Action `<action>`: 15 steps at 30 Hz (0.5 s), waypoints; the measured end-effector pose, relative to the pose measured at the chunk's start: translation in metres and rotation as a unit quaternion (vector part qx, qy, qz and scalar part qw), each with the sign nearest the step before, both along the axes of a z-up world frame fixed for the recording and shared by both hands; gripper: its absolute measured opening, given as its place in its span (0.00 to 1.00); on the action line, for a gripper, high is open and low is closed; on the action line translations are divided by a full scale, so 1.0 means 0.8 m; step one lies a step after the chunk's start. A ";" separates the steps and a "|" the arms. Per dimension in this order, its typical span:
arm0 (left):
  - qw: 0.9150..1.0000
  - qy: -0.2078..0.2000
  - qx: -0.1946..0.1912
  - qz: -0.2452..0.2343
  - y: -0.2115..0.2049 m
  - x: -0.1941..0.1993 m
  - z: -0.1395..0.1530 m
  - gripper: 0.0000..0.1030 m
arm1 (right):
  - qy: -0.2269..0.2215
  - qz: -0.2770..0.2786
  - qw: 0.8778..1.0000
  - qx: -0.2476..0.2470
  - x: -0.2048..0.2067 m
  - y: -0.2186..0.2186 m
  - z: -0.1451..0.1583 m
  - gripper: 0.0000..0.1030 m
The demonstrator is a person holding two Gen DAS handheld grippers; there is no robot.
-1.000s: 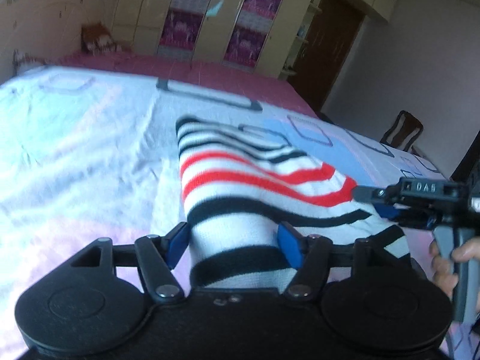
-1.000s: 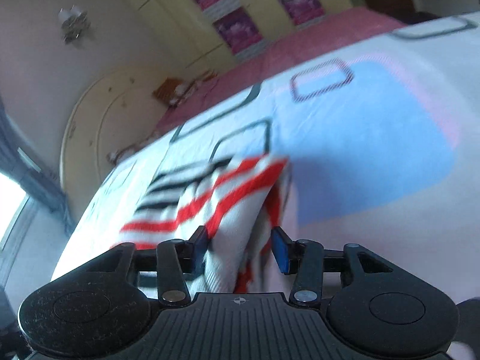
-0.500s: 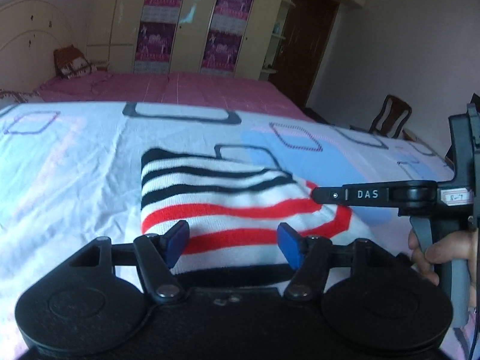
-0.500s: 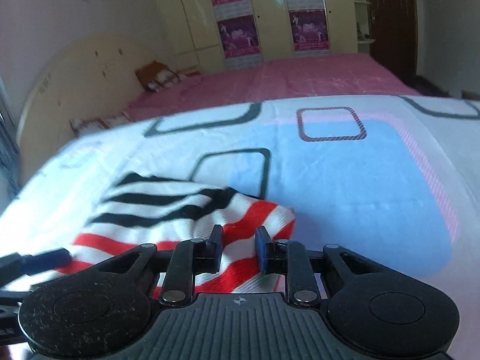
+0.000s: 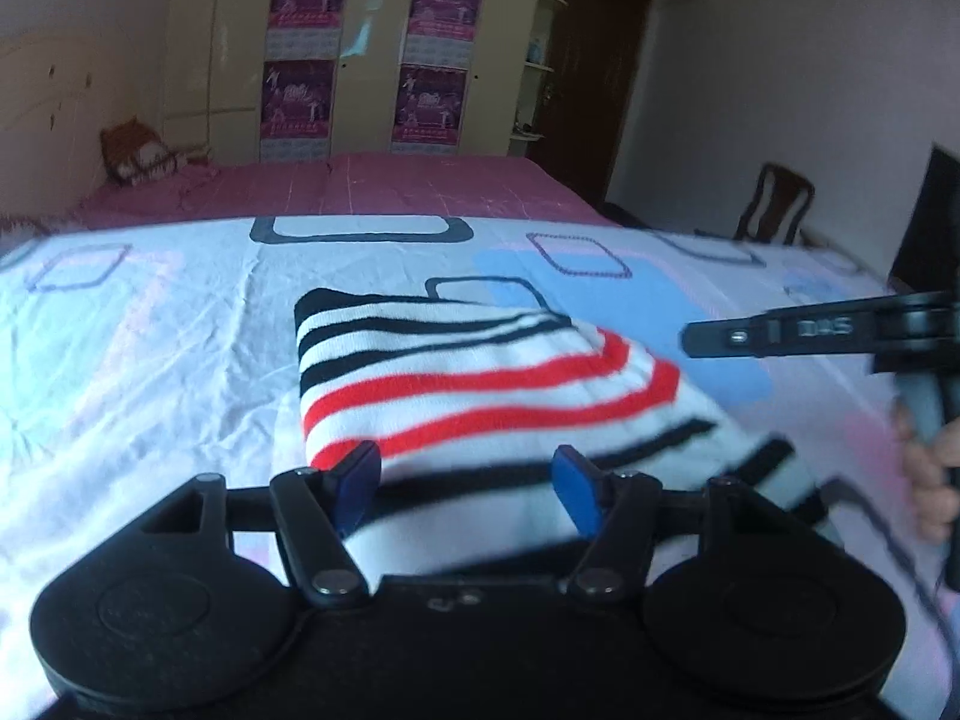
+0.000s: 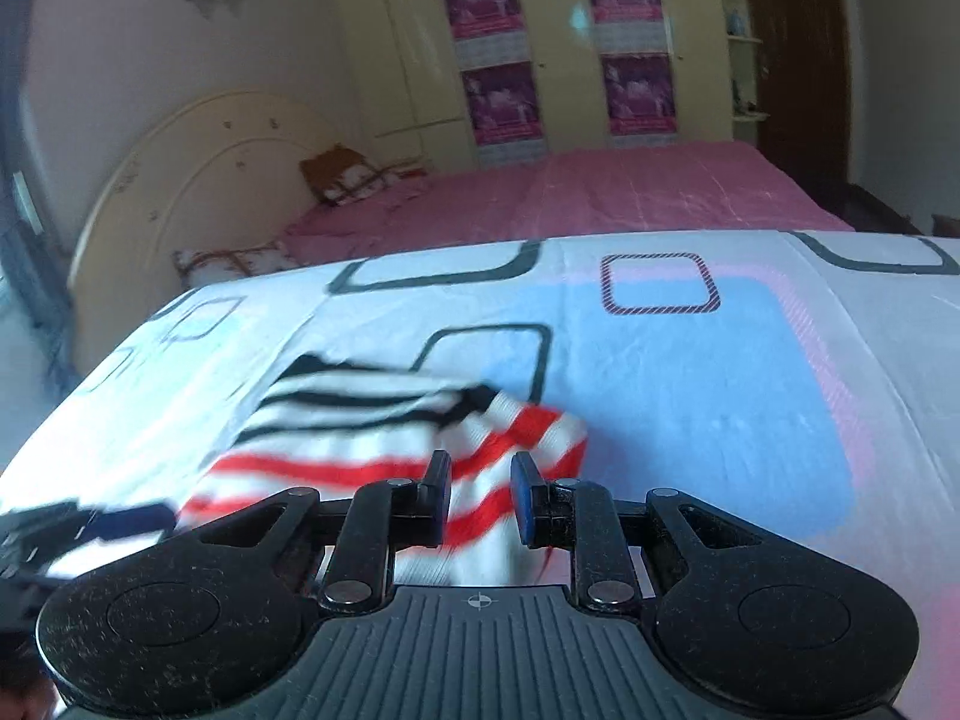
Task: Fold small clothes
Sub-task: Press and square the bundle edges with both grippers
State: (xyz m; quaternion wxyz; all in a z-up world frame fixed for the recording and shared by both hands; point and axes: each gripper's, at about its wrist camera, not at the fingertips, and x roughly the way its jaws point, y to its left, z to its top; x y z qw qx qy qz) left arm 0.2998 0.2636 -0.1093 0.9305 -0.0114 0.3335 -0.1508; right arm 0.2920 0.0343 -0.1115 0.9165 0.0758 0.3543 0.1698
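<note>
A small folded garment (image 5: pixel 480 384) with black and red stripes on white lies on the patterned bedsheet (image 5: pixel 150 360). My left gripper (image 5: pixel 465 480) is open, its blue pads spread wide over the garment's near edge. My right gripper (image 6: pixel 479 492) is open with a narrow gap above the garment's red-striped corner (image 6: pixel 528 438). The right gripper also shows in the left wrist view (image 5: pixel 750 336), off the garment's right side. The left gripper's tip shows blurred at the lower left of the right wrist view (image 6: pixel 120 519).
The sheet (image 6: pixel 690 360) covers the near bed. A pink bed (image 5: pixel 372 186) with pillows (image 5: pixel 135 153) lies beyond, then wardrobes (image 5: pixel 360 48) and a dark door (image 5: pixel 594 78). A wooden chair (image 5: pixel 777 204) stands at the right.
Both grippers have let go of the garment and drawn back. The garment, lifted and draped a second ago, now lies folded flat on the sheet. The right gripper's jaws have opened slightly.
</note>
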 end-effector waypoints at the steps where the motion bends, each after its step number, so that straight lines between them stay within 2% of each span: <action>1: 1.000 0.004 0.007 -0.004 -0.002 -0.005 -0.001 0.60 | 0.004 -0.001 1.000 -0.004 -0.012 0.000 -0.002 0.22; 6: 1.000 0.006 0.025 -0.005 -0.007 -0.021 -0.006 0.60 | 0.032 -0.021 0.999 -0.018 -0.055 -0.006 -0.031 0.22; 9: 0.999 0.004 0.036 -0.009 -0.011 -0.020 -0.011 0.62 | 0.037 -0.029 0.999 -0.019 -0.051 -0.007 -0.051 0.22; 13: 0.999 0.006 0.037 -0.008 -0.012 -0.017 -0.011 0.63 | 0.049 -0.029 0.998 -0.025 -0.038 -0.002 -0.053 0.22; 15: 0.999 0.010 0.031 -0.004 -0.007 -0.025 -0.004 0.61 | 0.041 -0.031 0.998 -0.022 -0.048 -0.004 -0.039 0.22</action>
